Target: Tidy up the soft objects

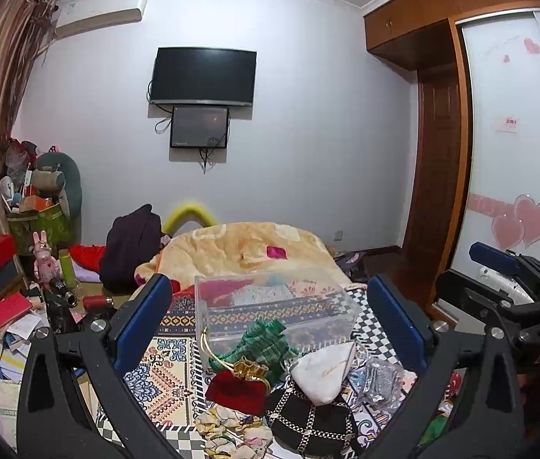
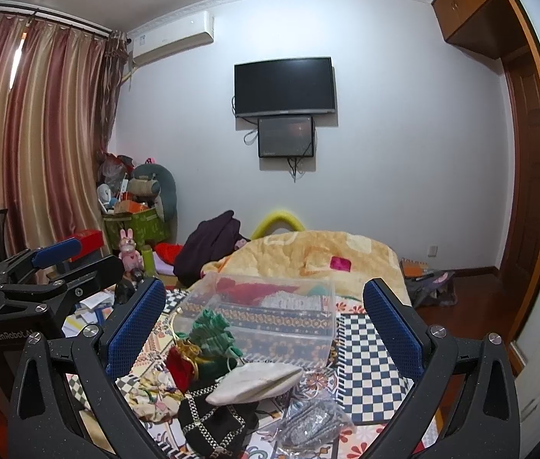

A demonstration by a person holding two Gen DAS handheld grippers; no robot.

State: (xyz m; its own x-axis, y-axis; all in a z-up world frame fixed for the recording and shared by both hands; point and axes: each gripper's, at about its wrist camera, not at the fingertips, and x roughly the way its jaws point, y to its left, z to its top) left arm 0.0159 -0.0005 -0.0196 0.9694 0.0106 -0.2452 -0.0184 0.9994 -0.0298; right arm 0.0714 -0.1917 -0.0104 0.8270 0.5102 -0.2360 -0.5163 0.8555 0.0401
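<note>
A pile of soft items lies on the patterned bed cover: a green knitted piece point(image 1: 266, 344) point(image 2: 212, 331), a red velvet pouch point(image 1: 237, 390) point(image 2: 180, 367), a white pouch point(image 1: 323, 373) point(image 2: 254, 380), a black bag with chain point(image 1: 308, 420) point(image 2: 212, 424), a floral cloth point(image 1: 231, 432) point(image 2: 151, 397) and a silver glittery item in plastic point(image 1: 378, 380) point(image 2: 312, 422). A clear plastic box point(image 1: 273, 306) point(image 2: 266, 313) stands just behind them. My left gripper point(image 1: 270, 321) is open above the pile. My right gripper point(image 2: 266, 325) is open too, holding nothing.
A yellow blanket point(image 1: 247, 248) point(image 2: 308, 256) lies behind the box. A dark backpack point(image 1: 132, 248), boxes, books and toys clutter the floor at left. A wardrobe point(image 1: 510, 145) stands at right. A TV point(image 1: 203, 76) hangs on the far wall.
</note>
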